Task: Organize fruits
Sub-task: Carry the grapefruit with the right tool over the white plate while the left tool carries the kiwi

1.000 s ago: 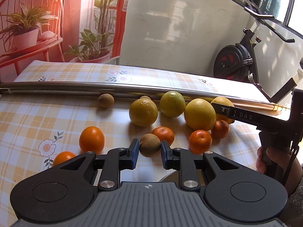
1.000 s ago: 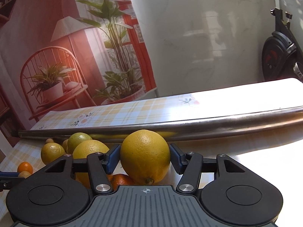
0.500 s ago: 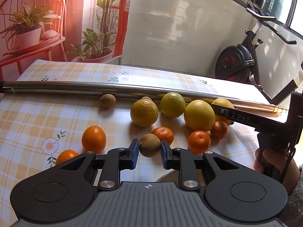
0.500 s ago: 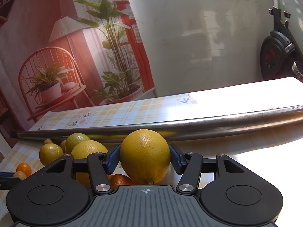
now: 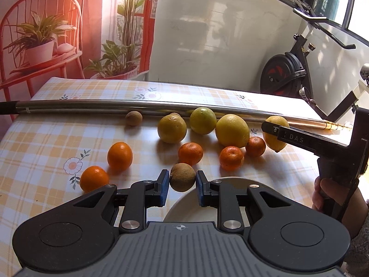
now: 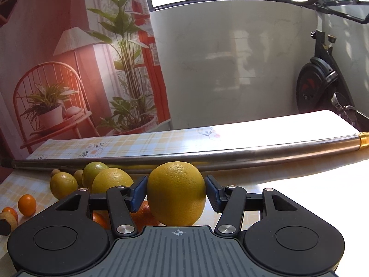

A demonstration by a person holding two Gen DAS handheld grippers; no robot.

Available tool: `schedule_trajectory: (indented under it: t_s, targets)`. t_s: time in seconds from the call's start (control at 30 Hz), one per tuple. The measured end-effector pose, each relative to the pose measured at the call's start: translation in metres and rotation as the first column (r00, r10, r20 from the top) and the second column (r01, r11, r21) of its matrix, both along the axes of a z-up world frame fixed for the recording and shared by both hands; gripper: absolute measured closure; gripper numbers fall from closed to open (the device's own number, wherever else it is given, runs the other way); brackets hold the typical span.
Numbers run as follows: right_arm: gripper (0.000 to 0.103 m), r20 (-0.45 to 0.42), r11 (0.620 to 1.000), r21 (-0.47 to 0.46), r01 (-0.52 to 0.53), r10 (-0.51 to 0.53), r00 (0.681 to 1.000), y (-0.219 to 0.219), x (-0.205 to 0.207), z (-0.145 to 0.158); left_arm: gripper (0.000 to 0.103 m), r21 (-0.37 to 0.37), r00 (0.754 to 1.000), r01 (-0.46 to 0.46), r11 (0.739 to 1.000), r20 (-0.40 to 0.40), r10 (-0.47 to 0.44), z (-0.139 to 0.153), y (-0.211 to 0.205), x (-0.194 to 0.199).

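Observation:
In the left wrist view my left gripper (image 5: 181,188) is shut on a small brown fruit (image 5: 182,176), held above the rim of a white plate (image 5: 182,204). Ahead on the checked tablecloth (image 5: 46,138) lie several oranges (image 5: 120,155) and tangerines (image 5: 231,158), with yellow-green citrus (image 5: 171,129) behind them. My right gripper (image 6: 176,191) is shut on a big yellow lemon (image 6: 176,194). From the left wrist view that lemon (image 5: 274,139) shows at the right, partly behind the gripper's black finger (image 5: 297,138).
A long metal pipe (image 5: 115,106) lies across the table behind the fruit, with a second brown fruit (image 5: 133,118) against it. A person's hand (image 5: 322,191) grips the right tool. An exercise bike (image 5: 290,73) stands past the table's far right corner.
My left gripper has risen a little with the brown fruit, so more of the white plate shows below. The right gripper keeps its hold on the lemon and has tilted slightly upward.

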State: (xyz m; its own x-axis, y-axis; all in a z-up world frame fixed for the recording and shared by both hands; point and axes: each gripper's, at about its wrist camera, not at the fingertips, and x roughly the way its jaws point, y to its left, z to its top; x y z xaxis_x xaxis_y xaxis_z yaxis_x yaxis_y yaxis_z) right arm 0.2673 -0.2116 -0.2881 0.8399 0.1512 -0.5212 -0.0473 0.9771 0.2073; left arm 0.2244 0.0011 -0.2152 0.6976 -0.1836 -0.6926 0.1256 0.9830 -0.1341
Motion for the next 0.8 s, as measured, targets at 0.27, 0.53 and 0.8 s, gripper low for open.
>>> schedule_trajectory:
  t_s: [0.27, 0.53, 0.8]
  targets:
    - [0.052, -0.021, 0.996, 0.032, -0.08, 0.08, 0.997, 0.012, -0.074, 0.017, 0.077, -0.015, 1.0, 0.008, 1.0, -0.018, -0.008, -0.004, -0.001, -0.033]
    - [0.052, -0.039, 0.982, 0.051, -0.18, 0.182, 0.982, 0.032, -0.116, 0.033, 0.077, 0.034, 0.999, 0.04, 0.999, -0.023, -0.039, -0.008, -0.008, -0.065]
    - [0.052, -0.114, 0.972, 0.078, -0.22, 0.228, 0.967, 0.042, -0.143, 0.032, 0.077, 0.052, 0.997, 0.064, 0.997, -0.043, -0.062, -0.011, -0.014, -0.081]
